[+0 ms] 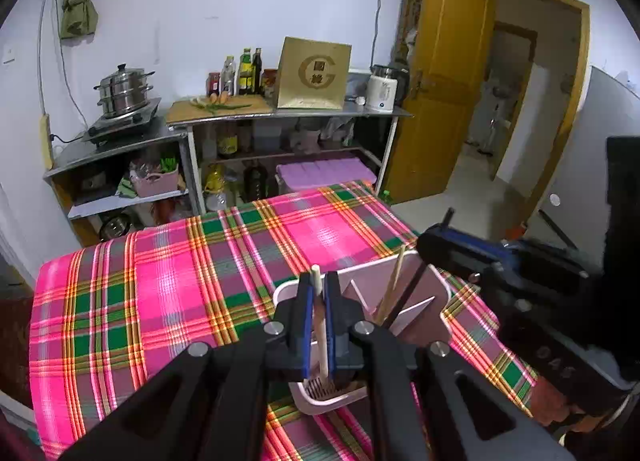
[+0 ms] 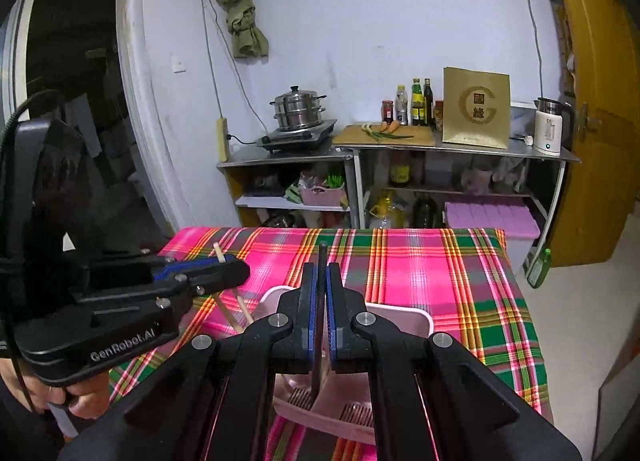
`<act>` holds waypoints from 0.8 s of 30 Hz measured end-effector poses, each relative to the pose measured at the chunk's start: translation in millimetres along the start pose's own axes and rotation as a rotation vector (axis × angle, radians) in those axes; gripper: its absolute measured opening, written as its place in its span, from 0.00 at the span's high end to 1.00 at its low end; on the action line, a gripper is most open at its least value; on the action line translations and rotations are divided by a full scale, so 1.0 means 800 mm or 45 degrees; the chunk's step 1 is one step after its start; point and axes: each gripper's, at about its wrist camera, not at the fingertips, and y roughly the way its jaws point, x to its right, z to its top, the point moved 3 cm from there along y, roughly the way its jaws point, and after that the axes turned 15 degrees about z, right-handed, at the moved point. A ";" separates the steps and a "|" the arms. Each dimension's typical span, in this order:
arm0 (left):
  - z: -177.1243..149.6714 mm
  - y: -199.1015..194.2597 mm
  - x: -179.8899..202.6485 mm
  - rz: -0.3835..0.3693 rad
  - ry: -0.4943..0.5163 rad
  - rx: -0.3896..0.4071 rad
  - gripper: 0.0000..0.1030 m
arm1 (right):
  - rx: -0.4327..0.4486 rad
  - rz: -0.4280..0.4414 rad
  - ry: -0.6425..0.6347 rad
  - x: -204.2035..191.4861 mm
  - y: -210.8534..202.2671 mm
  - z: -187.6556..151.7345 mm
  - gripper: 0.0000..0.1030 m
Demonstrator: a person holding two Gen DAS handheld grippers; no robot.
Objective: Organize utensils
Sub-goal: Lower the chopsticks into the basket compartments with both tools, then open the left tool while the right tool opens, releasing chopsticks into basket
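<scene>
**Both hand-held grippers clamped on chopsticks over the pink holder**

Your left hand-held gripper [image 1: 318,301] is closed narrow on a pale chopstick [image 1: 322,333], which stands upright between the blue pads with its top poking out at 12 o'clock and its lower end down in the slotted compartment of the pink utensil holder [image 1: 360,289]. In the right wrist view the same left hand-held gripper [image 2: 224,265] sits at 9 o'clock, the pale tip showing above it.

Your right hand-held gripper [image 2: 320,301] is pinched shut on a dark chopstick [image 2: 320,325], held upright, its lower end reaching into the utensil holder [image 2: 400,317] just above the ribbed floor. Seen from the left wrist, the right hand-held gripper [image 1: 460,253] lies at 3 o'clock.

In the holder, at 1 o'clock of your left jaws, a wooden chopstick [image 1: 394,285] leans against a white divider [image 1: 416,313], with a dark stick beside it.

The holder rests on the tabletop under a pink plaid cloth [image 1: 160,289]. Beyond it, at 12 o'clock, stands a metal shelf [image 1: 280,113] with a steamer pot [image 1: 124,91], bottles [image 1: 248,71], a gold box [image 1: 314,79] and a white kettle [image 1: 384,91].
</scene>
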 end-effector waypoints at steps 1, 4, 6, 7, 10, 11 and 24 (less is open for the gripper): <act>-0.001 0.000 0.000 0.007 -0.001 0.001 0.94 | -0.008 -0.001 0.000 0.000 0.000 0.000 0.96; -0.004 -0.004 -0.005 0.003 -0.025 -0.008 0.94 | -0.028 -0.009 -0.009 -0.002 -0.002 -0.002 0.91; -0.008 -0.008 -0.009 0.006 -0.034 -0.007 0.91 | -0.022 -0.012 -0.008 -0.002 -0.008 -0.003 0.81; -0.009 -0.011 -0.010 0.008 -0.036 -0.008 0.86 | -0.017 -0.009 0.000 -0.001 -0.012 -0.004 0.80; -0.015 -0.021 -0.013 0.004 -0.042 -0.001 0.79 | -0.005 -0.004 0.016 -0.003 -0.025 -0.009 0.80; -0.017 -0.024 -0.013 0.005 -0.043 0.001 0.77 | 0.001 -0.006 0.016 -0.003 -0.031 -0.011 0.80; -0.112 -0.103 -0.026 0.062 -0.083 0.072 0.71 | 0.042 -0.022 -0.012 -0.048 -0.125 -0.083 0.80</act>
